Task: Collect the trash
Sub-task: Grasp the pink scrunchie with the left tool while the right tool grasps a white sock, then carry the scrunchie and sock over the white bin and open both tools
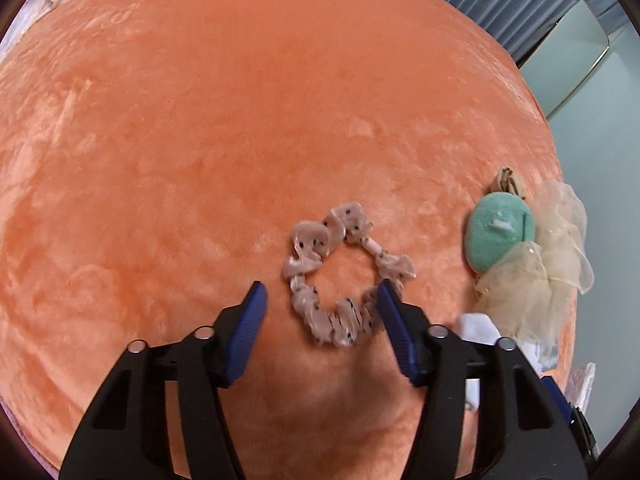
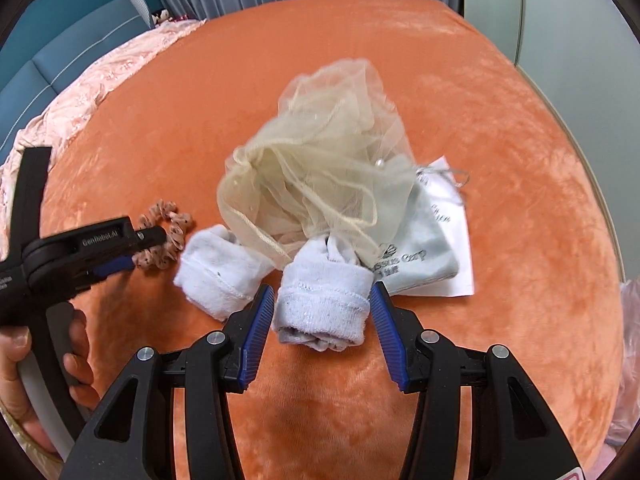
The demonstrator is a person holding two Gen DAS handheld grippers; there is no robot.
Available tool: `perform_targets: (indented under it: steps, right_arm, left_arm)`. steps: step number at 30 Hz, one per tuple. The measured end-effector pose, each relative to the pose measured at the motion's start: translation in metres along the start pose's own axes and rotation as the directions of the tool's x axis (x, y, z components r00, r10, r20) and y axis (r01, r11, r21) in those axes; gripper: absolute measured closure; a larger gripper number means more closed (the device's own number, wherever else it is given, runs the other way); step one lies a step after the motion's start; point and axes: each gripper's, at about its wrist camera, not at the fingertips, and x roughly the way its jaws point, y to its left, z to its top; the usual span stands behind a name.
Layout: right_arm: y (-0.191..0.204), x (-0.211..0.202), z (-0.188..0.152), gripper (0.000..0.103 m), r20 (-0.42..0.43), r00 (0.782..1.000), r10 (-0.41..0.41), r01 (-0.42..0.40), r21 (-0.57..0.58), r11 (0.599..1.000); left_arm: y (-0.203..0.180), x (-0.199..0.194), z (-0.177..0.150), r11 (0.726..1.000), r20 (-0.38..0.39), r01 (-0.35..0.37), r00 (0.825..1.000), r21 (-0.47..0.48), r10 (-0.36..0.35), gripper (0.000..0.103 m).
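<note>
A pink spotted scrunchie (image 1: 332, 320) lies on the orange plush bedspread (image 1: 200, 140). My left gripper (image 1: 320, 296) straddles it with jaws open; the right pad touches its edge and the left pad stands clear. The right wrist view shows that same left gripper (image 2: 136, 252) from the side at the scrunchie (image 2: 172, 236). My right gripper (image 2: 322, 300) is open around a rolled white sock (image 2: 324, 308), its pads close beside the roll on both sides. A second white sock (image 2: 220, 272) lies just to the left.
Cream tulle (image 2: 320, 160) is heaped behind the socks, over a grey printed pouch (image 2: 420, 256) and white paper (image 2: 460, 276). A green oval pad (image 1: 500, 236) lies beside the tulle. A pink quilt (image 2: 100, 88), a blue headboard (image 2: 60, 52) and curtains border the bed. A hand (image 2: 16, 360) holds the left tool.
</note>
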Motion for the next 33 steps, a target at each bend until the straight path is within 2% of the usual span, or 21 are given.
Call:
perform_targets:
  steps: [3,6,10,15,21,27,33]
  right_arm:
    - [-0.003,0.011,-0.003,0.06,-0.028,0.999,0.023,-0.022,0.02,1.0]
    - [-0.004,0.013,-0.005,0.07,-0.034,0.999,0.04,-0.039,0.034,0.999]
    - [-0.007,0.003,-0.003,0.077,-0.022,0.998,0.062,-0.061,0.03,0.998]
    - [-0.012,-0.029,0.002,0.077,0.042,0.995,0.09,-0.092,0.041,0.995]
    - [-0.026,-0.083,0.01,0.077,0.154,0.982,0.112,-0.121,0.052,0.991]
    - [-0.054,-0.15,0.014,0.077,0.297,0.95,0.095,-0.123,0.076,0.989]
    - [-0.102,-0.212,0.011,0.077,0.419,0.907,0.033,-0.097,0.133,0.986]
  left_arm:
    - [-0.002,0.003,0.003,0.999,0.002,-0.002,1.0,0.033,0.002,0.086]
    - [-0.001,0.001,0.003,1.0,0.005,-0.002,1.0,0.031,0.002,0.094]
    - [-0.008,-0.009,0.0,0.999,0.017,0.012,1.0,0.045,-0.013,0.096]
    - [-0.027,-0.043,-0.004,0.996,0.061,0.046,0.997,0.076,-0.051,0.096]
    - [-0.077,-0.097,-0.008,0.981,0.129,0.103,0.984,0.165,-0.125,0.096]
    - [-0.142,-0.148,-0.02,0.946,0.176,0.159,0.961,0.281,-0.214,0.095]
    - [-0.215,-0.187,-0.05,0.887,0.183,0.202,0.937,0.414,-0.299,0.095]
